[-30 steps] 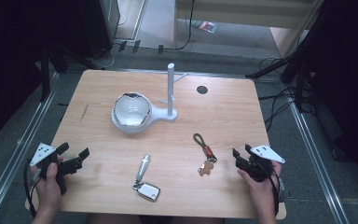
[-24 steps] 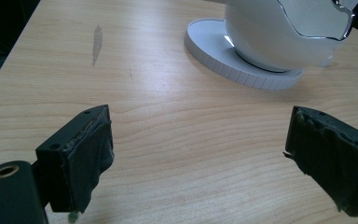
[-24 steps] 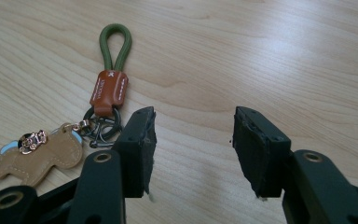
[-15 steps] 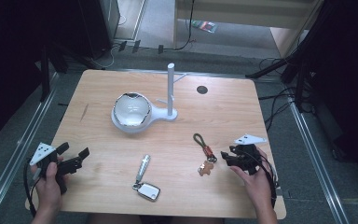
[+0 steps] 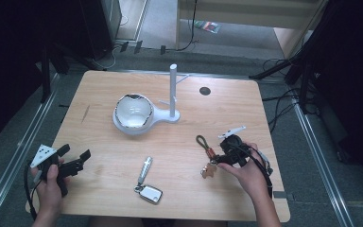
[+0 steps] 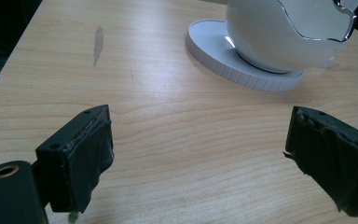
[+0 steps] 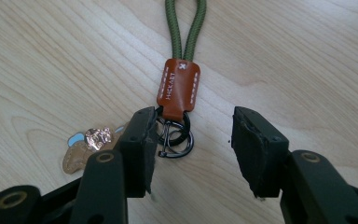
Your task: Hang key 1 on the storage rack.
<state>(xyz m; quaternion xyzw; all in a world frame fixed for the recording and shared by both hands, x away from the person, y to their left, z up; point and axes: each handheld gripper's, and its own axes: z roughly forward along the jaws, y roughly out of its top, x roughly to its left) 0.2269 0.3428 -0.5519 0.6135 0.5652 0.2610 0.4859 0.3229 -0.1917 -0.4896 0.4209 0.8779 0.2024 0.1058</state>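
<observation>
Reaching with our right gripper point(image 7: 191, 144) for the keychain point(image 7: 179, 86), item one: green cord loop, brown leather tab, dark metal rings, gold charm, flat on the table point(image 5: 99, 113) at its near right. Jaws, just opening a little, straddle the rings, gripping nothing; we judge it best to centre on the tab before closing. Left gripper point(image 6: 198, 158): open, empty, near the white bowl stand point(image 6: 242, 70).

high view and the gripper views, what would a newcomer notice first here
Probably the right gripper, open low over the green cord keychain with its brown leather tab, right of the table's middle; its jaws have just been opening. Next, the white bowl on its stand at the table's centre, with the silver car key near the front edge.
</observation>
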